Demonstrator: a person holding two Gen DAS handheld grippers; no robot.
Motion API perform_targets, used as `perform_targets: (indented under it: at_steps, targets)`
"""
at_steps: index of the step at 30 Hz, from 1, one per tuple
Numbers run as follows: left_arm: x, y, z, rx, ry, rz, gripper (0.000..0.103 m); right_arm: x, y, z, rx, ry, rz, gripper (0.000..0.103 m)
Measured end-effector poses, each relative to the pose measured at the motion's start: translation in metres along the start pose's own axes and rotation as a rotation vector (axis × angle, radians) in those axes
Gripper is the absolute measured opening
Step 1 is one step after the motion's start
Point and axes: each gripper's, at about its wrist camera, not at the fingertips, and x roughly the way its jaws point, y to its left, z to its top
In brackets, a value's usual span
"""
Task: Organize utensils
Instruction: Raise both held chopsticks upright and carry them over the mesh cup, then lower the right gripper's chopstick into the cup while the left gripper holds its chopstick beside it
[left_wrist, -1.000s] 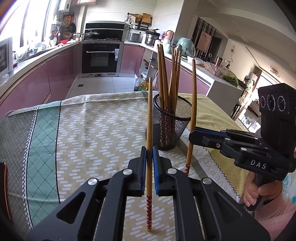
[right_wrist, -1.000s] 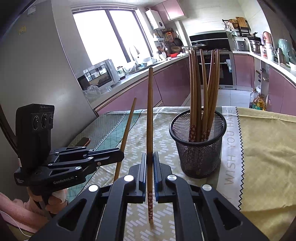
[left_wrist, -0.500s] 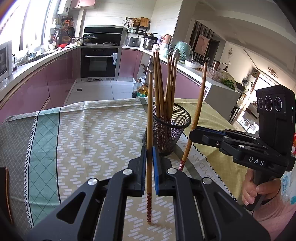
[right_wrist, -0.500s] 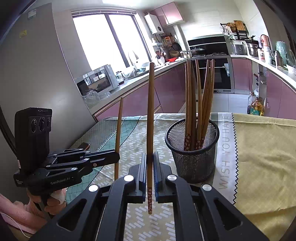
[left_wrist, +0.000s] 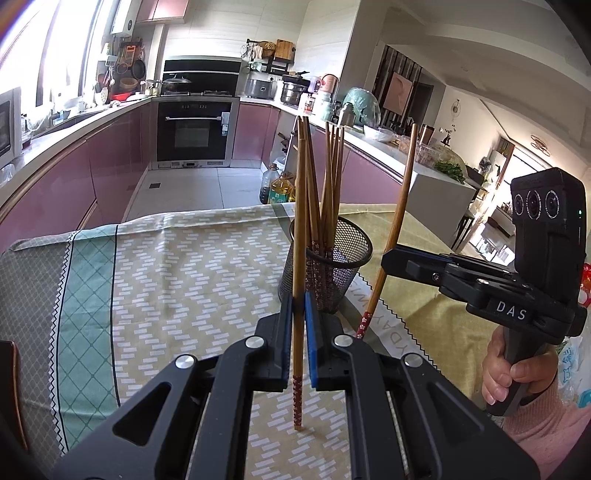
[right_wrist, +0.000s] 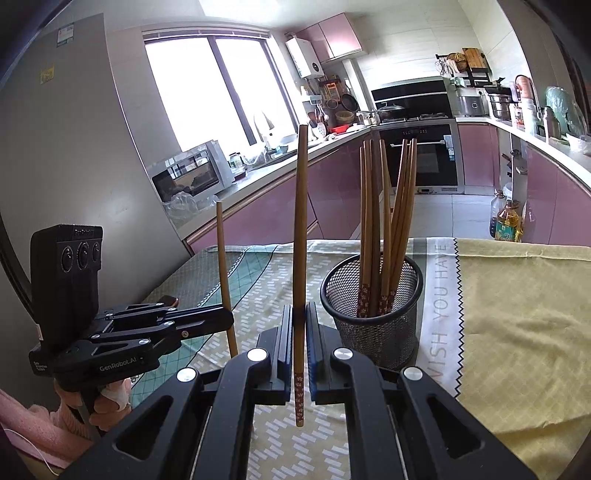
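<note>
The fingers (left_wrist: 284, 343) of the left gripper (left_wrist: 298, 339) are pinched fully together on one wooden chopstick (left_wrist: 300, 236), which stands near upright, its red-patterned tip hanging below the pads just above the tablecloth (left_wrist: 166, 266). In this left wrist view the black mesh cup (left_wrist: 334, 258) sits just beyond the gripper, already holding a bundle of chopsticks (left_wrist: 330, 177) that fan outward. To the right, the right gripper (left_wrist: 393, 260) clamps a second chopstick (left_wrist: 400, 206), tilted, beside the cup and outside its rim.

In the right wrist view, that gripper's fingers (right_wrist: 284, 347) are likewise closed tight on the second chopstick, here upright with its patterned tip free below. The cup stands just right of it; the left gripper shows at the left with its own stick, well clear of the rim.

Risks, as I judge them: each stick is gripped low, with most of its length standing free above the pads, so it could pivot in the pads if its upper part knocks the fanned bundle. A tip lowered too near the rim may catch the mesh edge, or push the light cup over or slide it on the cloth. With both hands converging on one small opening, the grippers or sticks may collide. Releasing before the tip is inside the rim would drop the stick onto the table.
</note>
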Motion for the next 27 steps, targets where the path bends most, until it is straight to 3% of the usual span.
perform_targets:
  at_steps: [27]
  targets:
    - [-0.005, -0.007, 0.009, 0.017, -0.031, -0.019, 0.007, -0.009, -0.006, 0.013, -0.011, -0.041, -0.014, 0.006]
